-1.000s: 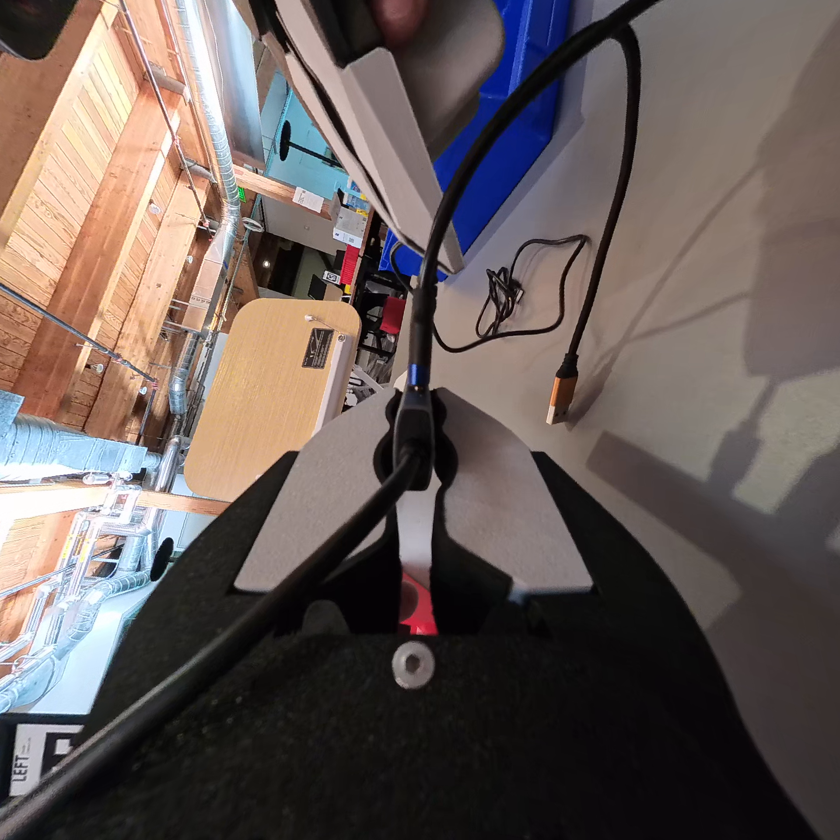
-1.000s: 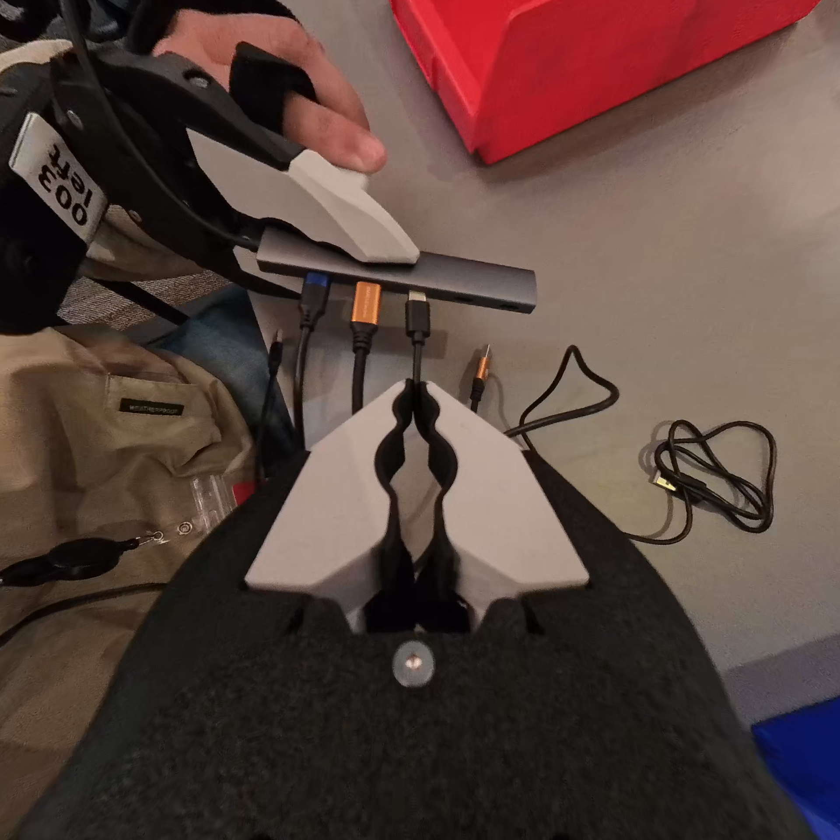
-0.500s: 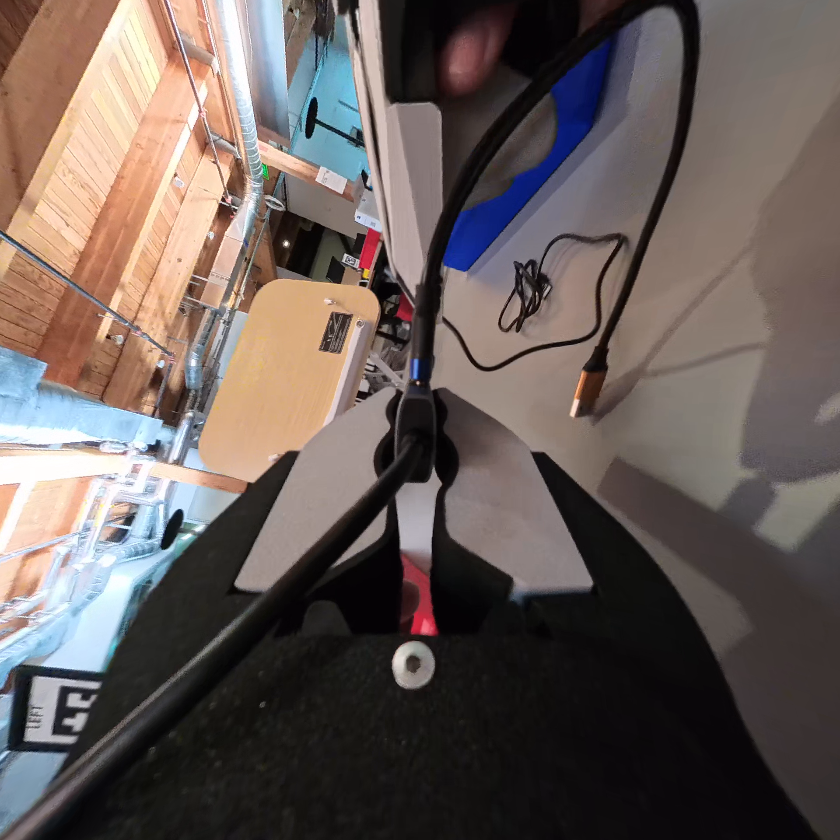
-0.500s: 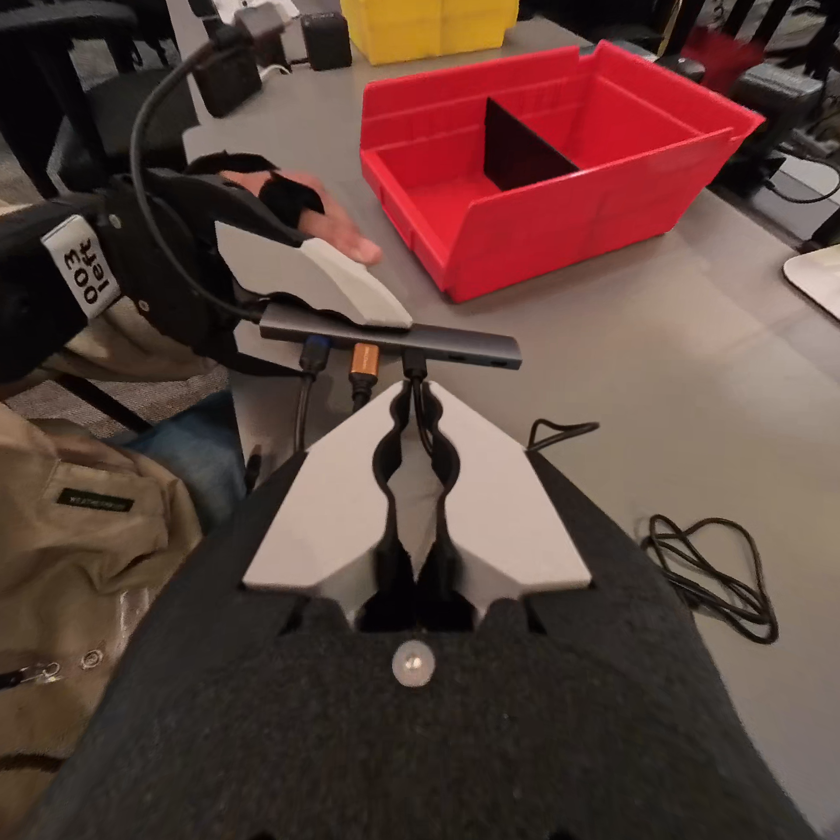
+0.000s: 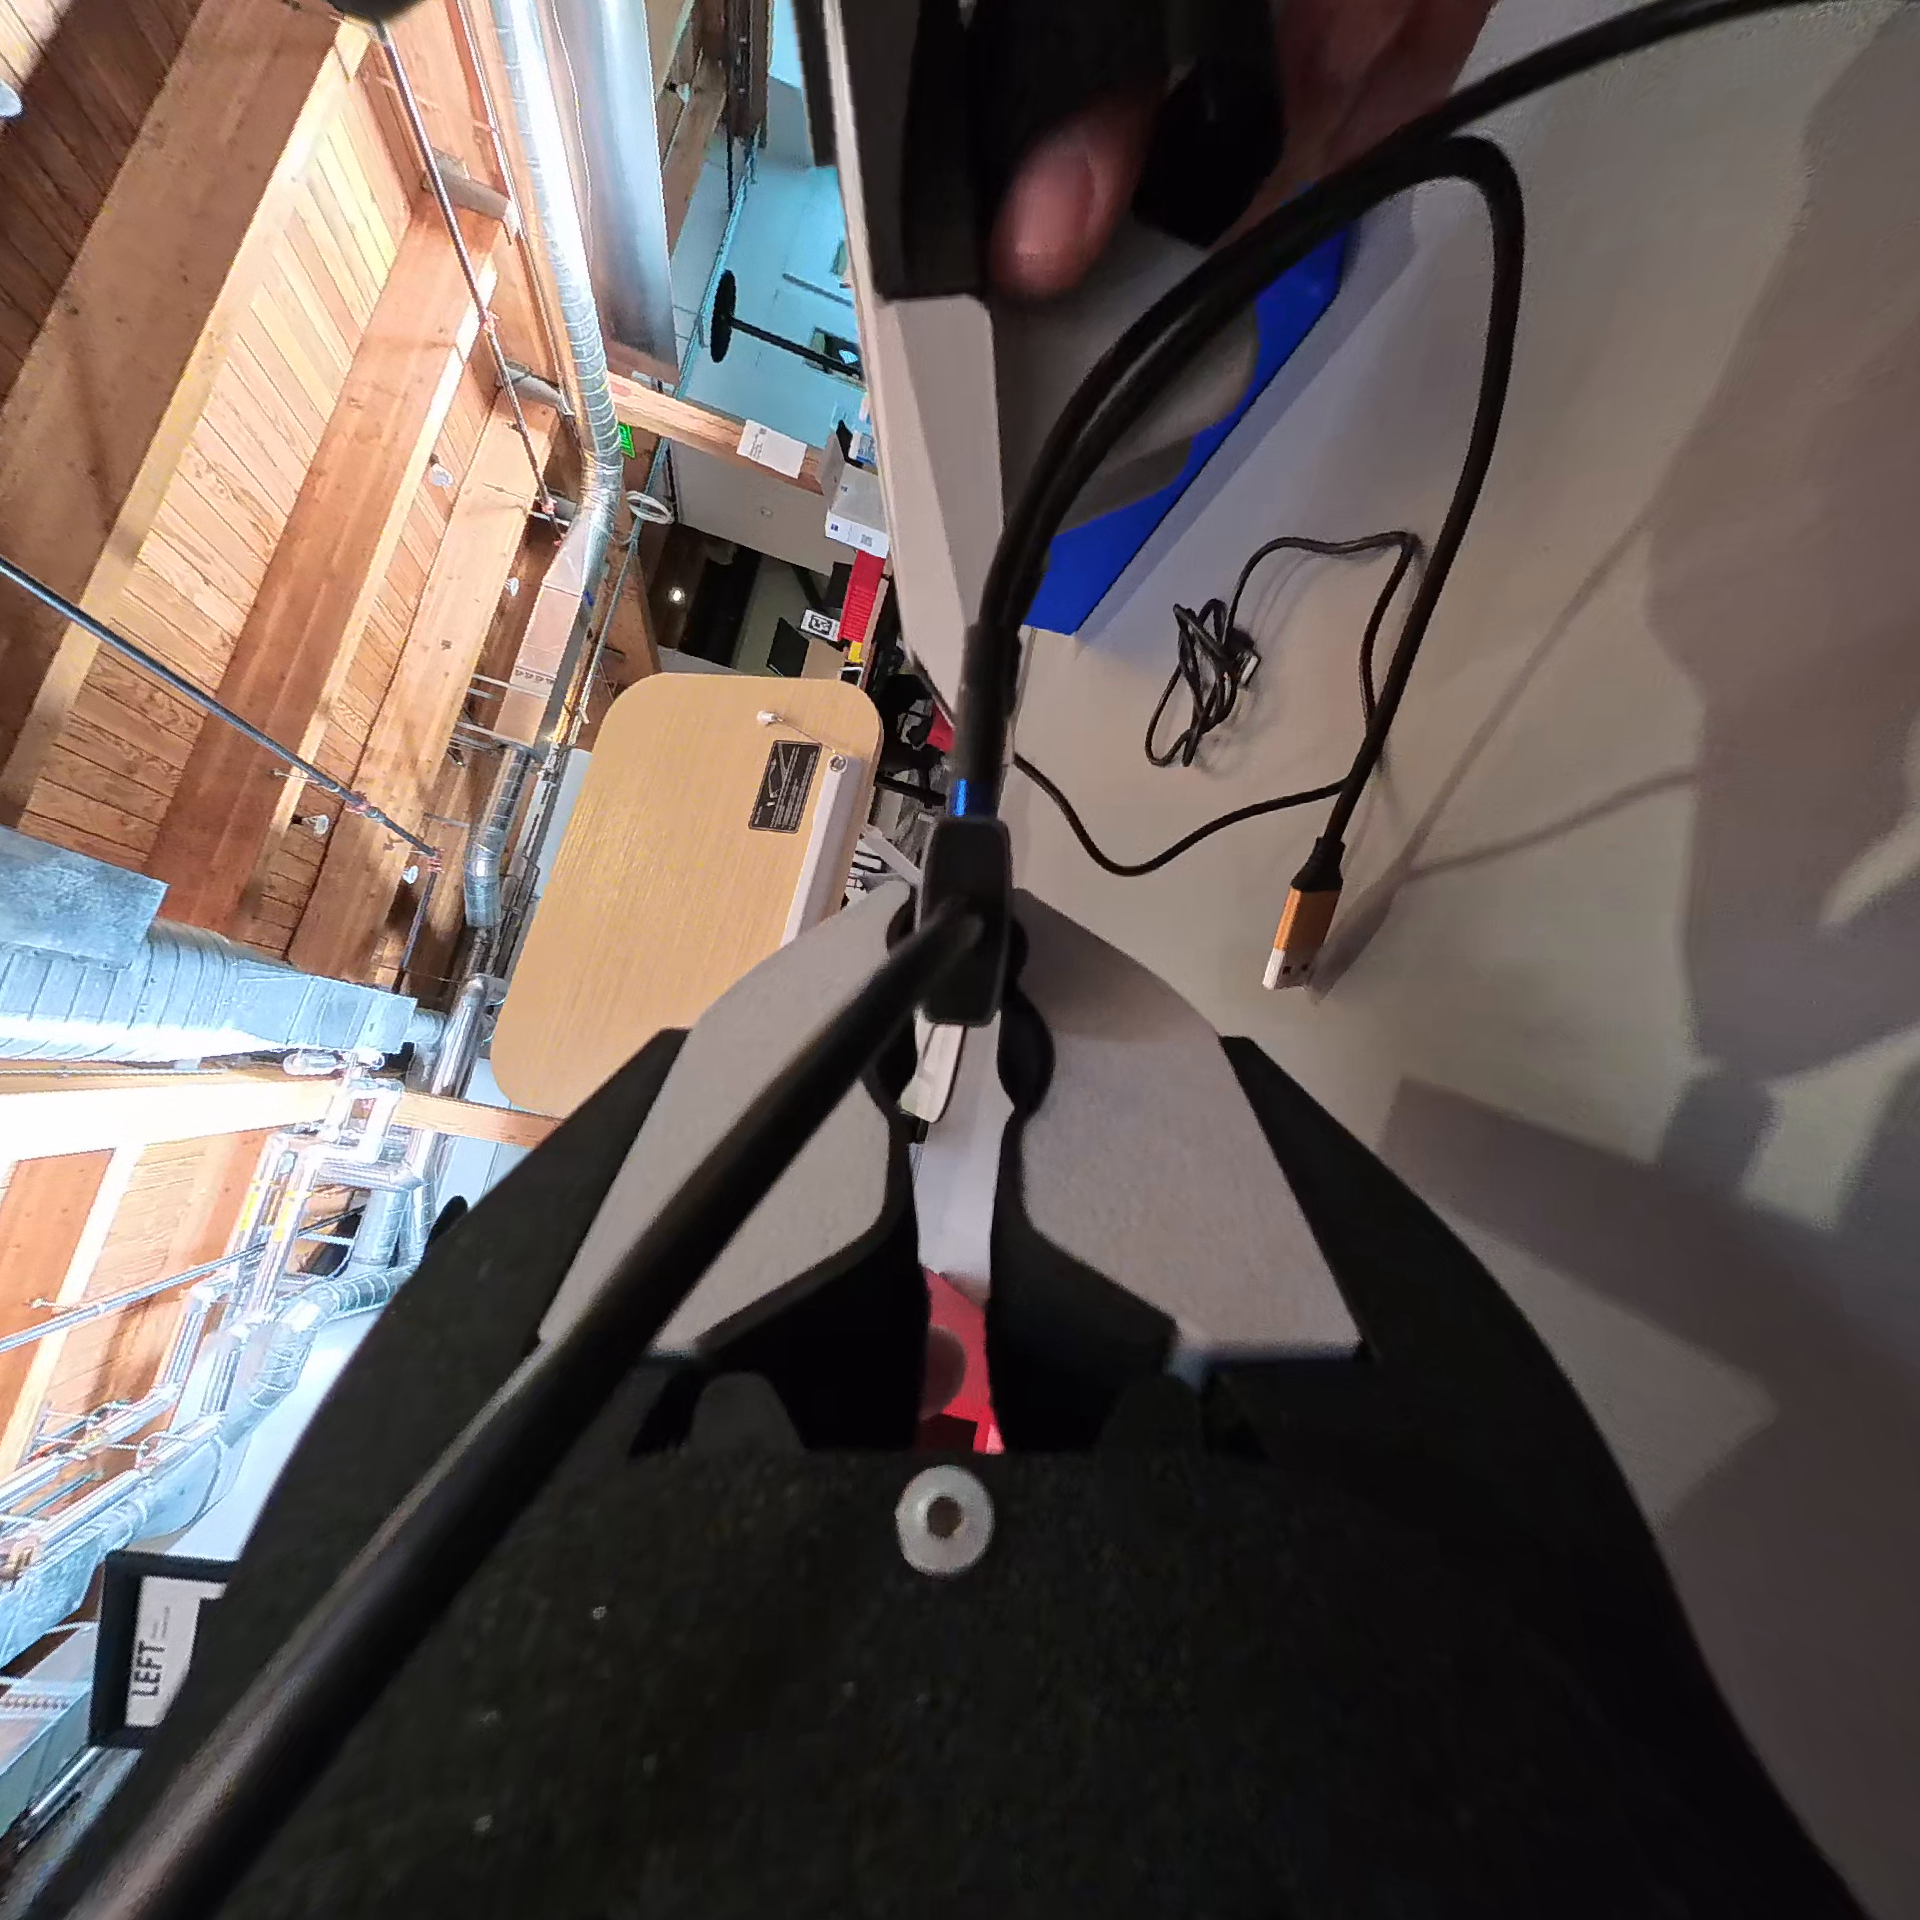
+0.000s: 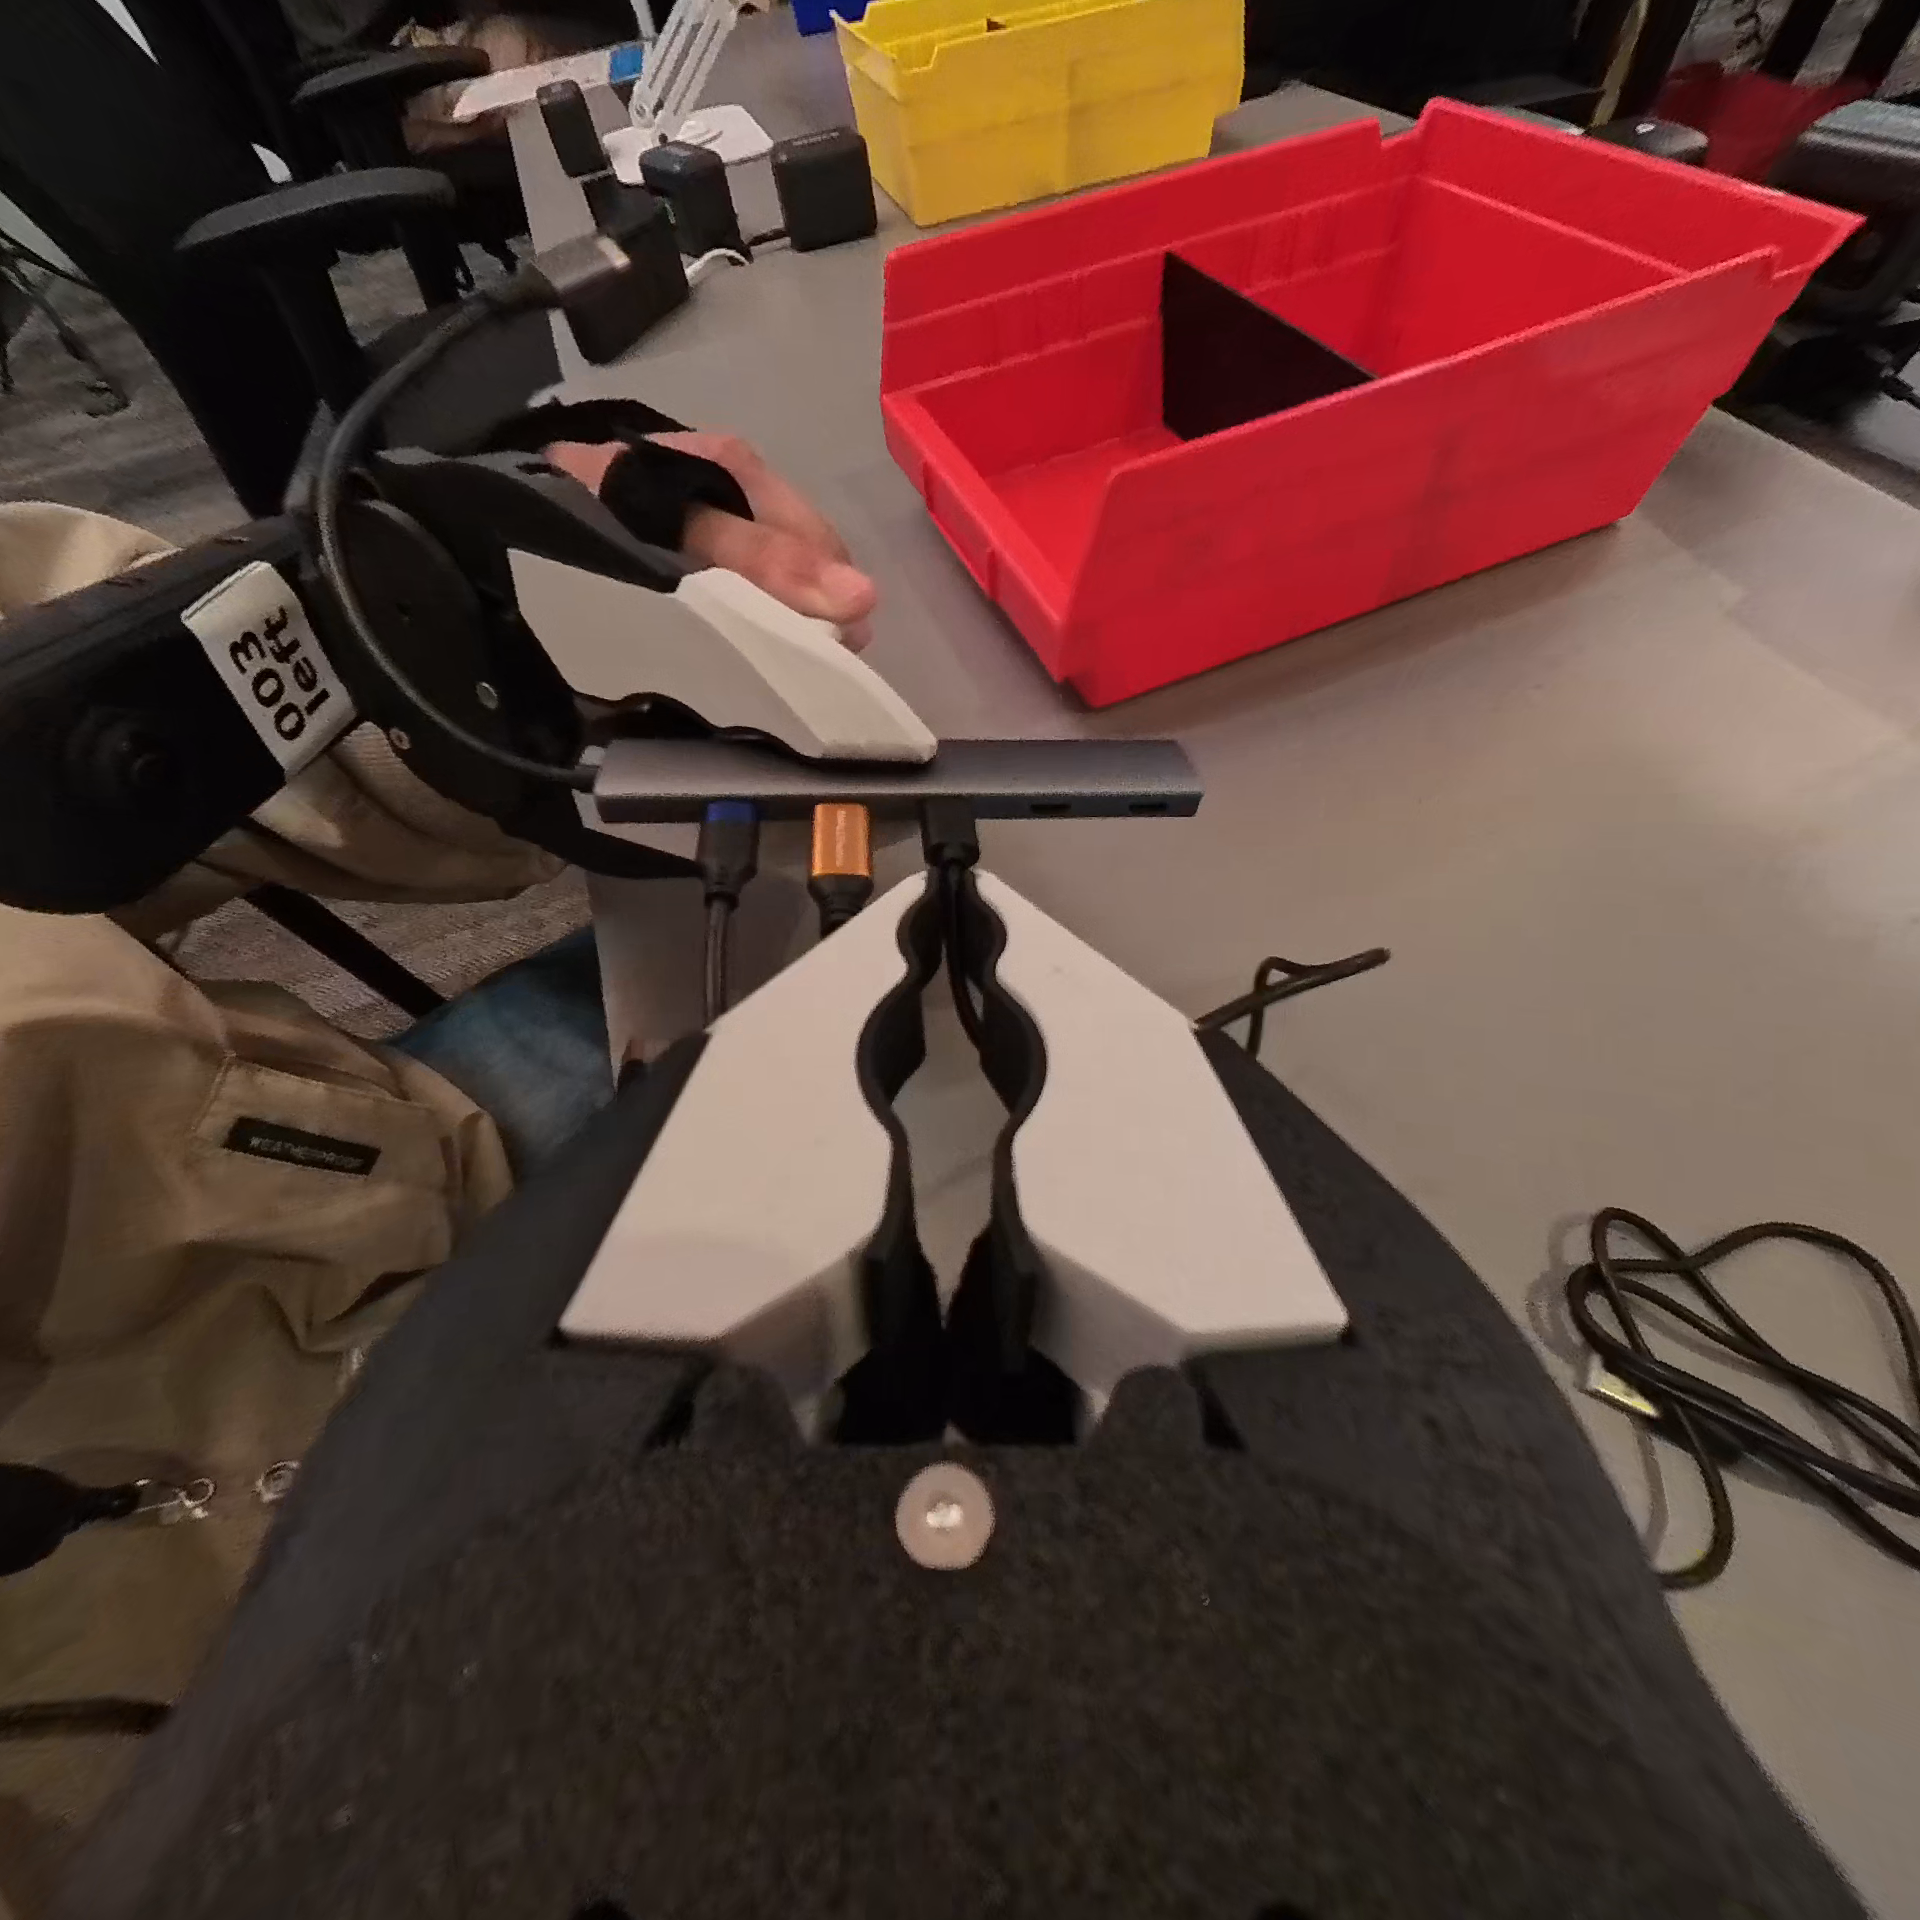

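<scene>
A slim grey USB hub [image 6: 1049,784] is held level just above the grey table [image 6: 1455,935]. My left gripper [image 6: 883,758] is shut on the hub's left part, with a person's hand [image 6: 790,561] behind it. A blue plug [image 6: 730,836], an orange plug [image 6: 840,842] and a black plug [image 6: 948,831] sit in the hub's near side. My right gripper [image 6: 951,894] is shut on the black cable just behind its plug. In the left wrist view my left gripper [image 5: 961,935] clamps the hub edge-on, the blue-ringed plug [image 5: 971,821] rises past the tips, and the right gripper's finger [image 5: 935,416] is close above.
A red bin [image 6: 1299,582] with a black divider stands behind the hub, and a yellow bin [image 6: 1039,94] farther back. Coiled black cable [image 6: 1766,1382] lies right. A loose orange plug [image 5: 1304,925] and a blue bin [image 5: 1174,499] show left. A tan jacket [image 6: 208,1143] hangs off the table's left edge. My two grippers' fingertips are within a few centimetres of each other.
The right wrist view has tilted up from looking down at the table, so the red bin has come into view. Both grips stay the same. The right gripper looms closer in the left view.
</scene>
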The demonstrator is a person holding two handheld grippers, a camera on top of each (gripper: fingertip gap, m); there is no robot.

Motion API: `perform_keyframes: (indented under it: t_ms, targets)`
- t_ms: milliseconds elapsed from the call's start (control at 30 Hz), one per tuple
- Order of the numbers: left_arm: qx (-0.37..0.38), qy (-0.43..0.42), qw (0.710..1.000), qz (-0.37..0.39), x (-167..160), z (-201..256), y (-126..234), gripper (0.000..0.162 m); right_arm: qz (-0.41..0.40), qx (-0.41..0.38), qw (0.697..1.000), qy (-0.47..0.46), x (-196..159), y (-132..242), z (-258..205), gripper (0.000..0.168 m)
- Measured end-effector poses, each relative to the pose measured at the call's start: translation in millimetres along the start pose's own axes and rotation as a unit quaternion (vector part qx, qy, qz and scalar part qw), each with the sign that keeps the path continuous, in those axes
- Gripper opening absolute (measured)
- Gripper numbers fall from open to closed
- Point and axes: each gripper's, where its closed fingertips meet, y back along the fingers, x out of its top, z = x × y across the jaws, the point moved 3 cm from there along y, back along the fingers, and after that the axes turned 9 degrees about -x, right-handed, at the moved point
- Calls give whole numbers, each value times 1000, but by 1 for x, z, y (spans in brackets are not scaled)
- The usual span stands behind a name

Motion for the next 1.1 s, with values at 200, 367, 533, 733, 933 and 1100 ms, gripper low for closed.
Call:
perform_keyframes:
  t_ms: [200,367,533,733,933,1100]
  targets:
    - [2,17,1000,24,7,-4,3,10,43,69,995,-55,4,7,-2,1]
    - [-9,17,1000,18,4,1,1,10,44,76,993,-78,-1,2,0,1]
    - [-7,2,1000,24,7,1,1,10,55,91,992,-74,-3,6,-1,1]
    - [4,16,1000,24,6,2,-1,11,51,101,992,-48,-7,8,-4,1]
    - [6,9,1000,3,2,2,-4,10,54,71,995,-42,-6,5,0,0]
    - [8,12,1000,3,1,0,-3,10,87,41,994,-59,1,4,4,21]
